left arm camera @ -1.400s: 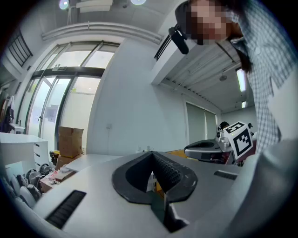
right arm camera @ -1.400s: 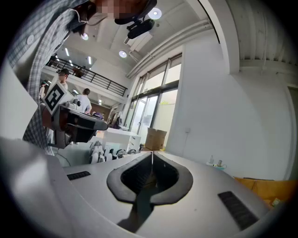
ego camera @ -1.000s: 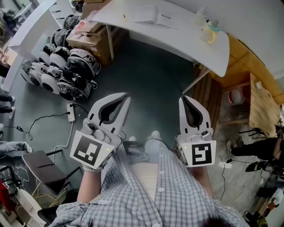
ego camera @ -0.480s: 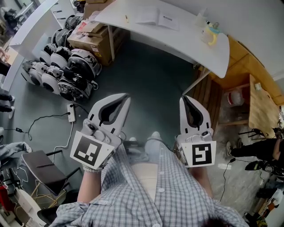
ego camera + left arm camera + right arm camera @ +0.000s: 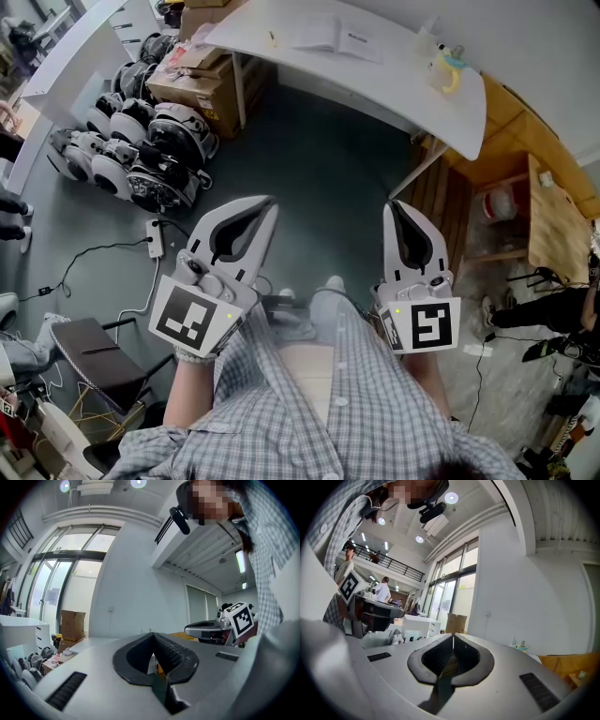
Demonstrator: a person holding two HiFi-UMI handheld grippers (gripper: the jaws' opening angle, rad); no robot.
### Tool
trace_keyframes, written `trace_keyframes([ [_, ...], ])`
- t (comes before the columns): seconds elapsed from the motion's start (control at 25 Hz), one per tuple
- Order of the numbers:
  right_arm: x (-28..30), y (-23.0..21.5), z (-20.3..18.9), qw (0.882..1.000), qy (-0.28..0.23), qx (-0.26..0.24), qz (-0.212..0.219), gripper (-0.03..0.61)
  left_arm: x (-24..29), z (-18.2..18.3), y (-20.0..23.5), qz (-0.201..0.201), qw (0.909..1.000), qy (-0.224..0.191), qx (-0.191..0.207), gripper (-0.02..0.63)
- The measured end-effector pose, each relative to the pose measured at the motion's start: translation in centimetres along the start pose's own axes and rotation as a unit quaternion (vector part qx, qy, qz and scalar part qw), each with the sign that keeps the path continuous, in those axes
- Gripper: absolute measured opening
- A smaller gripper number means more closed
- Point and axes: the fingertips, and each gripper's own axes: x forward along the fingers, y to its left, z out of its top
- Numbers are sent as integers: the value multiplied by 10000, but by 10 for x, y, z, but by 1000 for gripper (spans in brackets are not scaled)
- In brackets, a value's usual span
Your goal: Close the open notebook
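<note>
The open notebook lies with white pages up on the white table at the far top of the head view. Both grippers are held level at waist height over the grey floor, far short of the table. My left gripper is shut with nothing in it; in the left gripper view its ribbed pads meet at the tip. My right gripper is shut and empty too, its jaws closed to a point. Neither gripper view shows the notebook clearly.
A pen and a bottle with a yellow thing are on the table. Cardboard boxes stand under its left end. Rounded black-and-white machines line the left, with a power strip and a chair. Wooden furniture stands right.
The floor, boxes and machines have slid slightly down and right in the head view as I move toward the table. Both grippers keep their pose and stay shut.
</note>
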Motion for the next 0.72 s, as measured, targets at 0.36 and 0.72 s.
trace_keyframes([
  [0.36, -10, 22, 5, 9998, -131, -16, 136, 25, -14, -1, -4, -74, 10000, 7, -1, 8],
  [0.72, -4, 21, 4, 9993, -12, -248, 278, 25, -7, -4, -2, -30, 9999, 167, -5, 8],
])
